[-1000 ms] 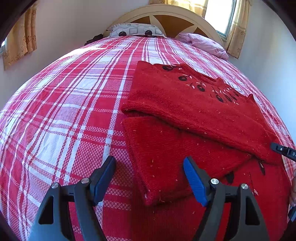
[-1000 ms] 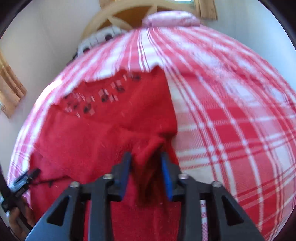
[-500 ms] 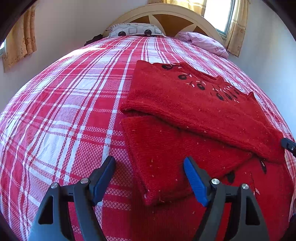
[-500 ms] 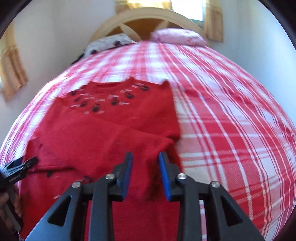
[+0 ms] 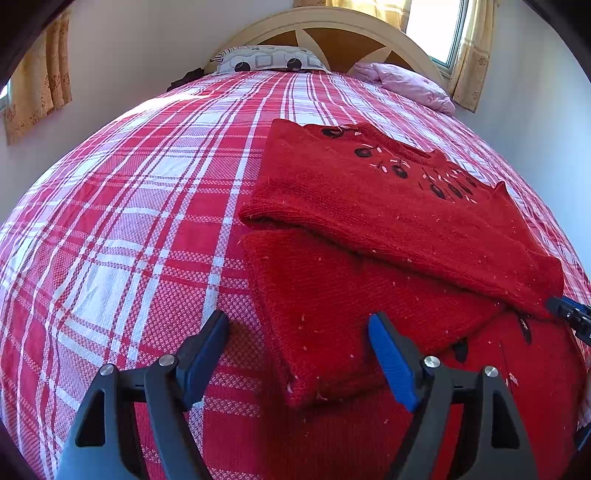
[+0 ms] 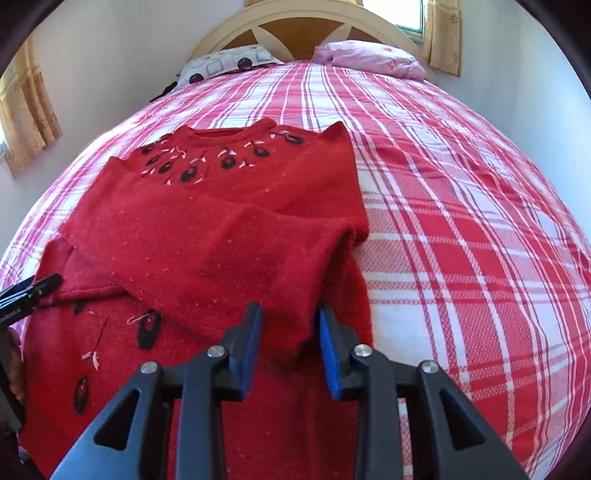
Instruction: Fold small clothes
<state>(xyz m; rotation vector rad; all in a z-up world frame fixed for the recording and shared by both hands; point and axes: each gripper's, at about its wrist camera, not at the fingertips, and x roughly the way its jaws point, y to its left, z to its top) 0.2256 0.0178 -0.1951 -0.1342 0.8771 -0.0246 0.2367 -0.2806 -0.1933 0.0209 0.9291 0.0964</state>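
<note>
A small red knitted sweater [image 5: 369,206] with black and white embroidery at the neck lies on the plaid bed; both sleeves are folded across its body. It also shows in the right wrist view [image 6: 229,206]. My left gripper [image 5: 297,354] is open and empty, hovering over the cuff end of the lower folded sleeve [image 5: 332,306]. My right gripper [image 6: 290,325] has its jaws partly closed around the end of the other folded sleeve [image 6: 258,280], with the red knit between the blue pads. Its tip shows at the right edge of the left wrist view [image 5: 569,314].
The bed has a red and white plaid cover [image 5: 129,221]. A patterned pillow [image 5: 266,62] and a pink pillow [image 5: 402,83] lie by the curved headboard [image 5: 332,29]. Walls and curtained windows stand on both sides.
My right gripper carried the sleeve end down and across the sweater's body and its jaws have widened a little. The left gripper has stayed still and open.
</note>
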